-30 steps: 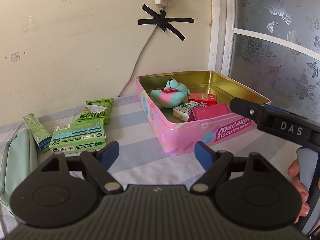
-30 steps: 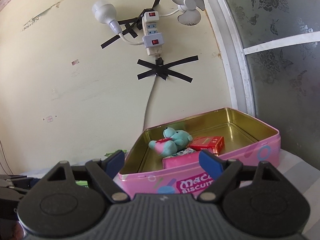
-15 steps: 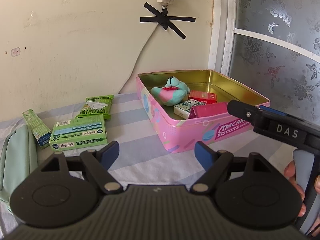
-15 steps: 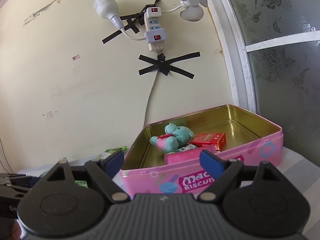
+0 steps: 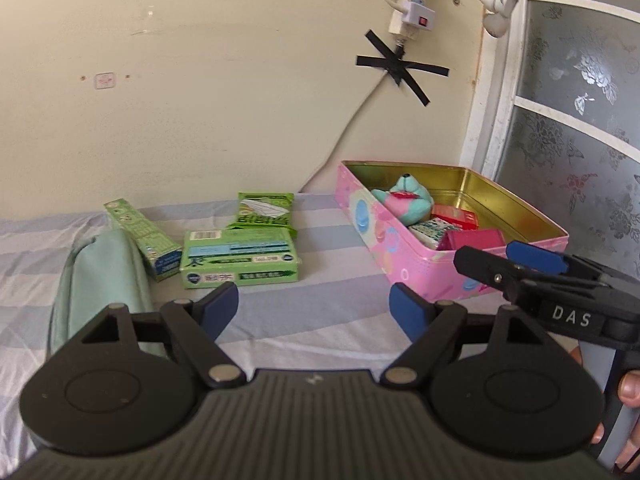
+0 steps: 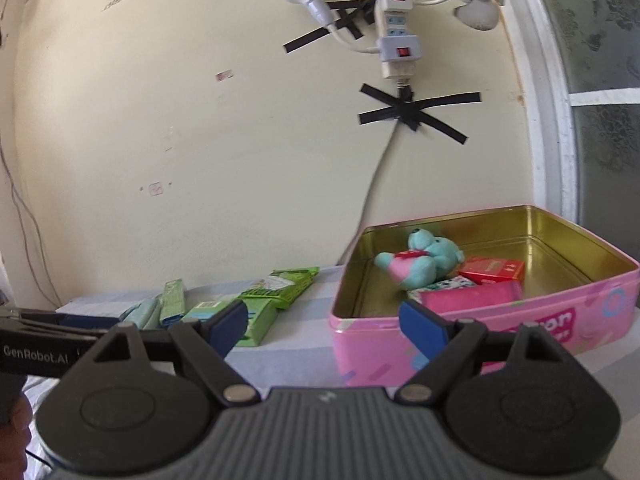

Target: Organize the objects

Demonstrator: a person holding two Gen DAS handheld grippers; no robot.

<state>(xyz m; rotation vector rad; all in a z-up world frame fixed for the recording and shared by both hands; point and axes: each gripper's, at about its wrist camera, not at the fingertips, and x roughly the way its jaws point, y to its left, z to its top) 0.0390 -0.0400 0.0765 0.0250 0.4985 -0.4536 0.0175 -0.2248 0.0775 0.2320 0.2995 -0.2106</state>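
Pink tin (image 5: pixel 404 264) (teddy (image 5: pixel 408 204) inside), green boxes (image 5: pixel 240 258) beside, claws apart

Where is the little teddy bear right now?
The teddy bear lies inside the pink tin at the right of the left wrist view, beside a red box.

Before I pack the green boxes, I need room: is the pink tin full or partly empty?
Partly empty. The pink tin holds the plush toy and small boxes at one side; bare gold floor shows beyond.
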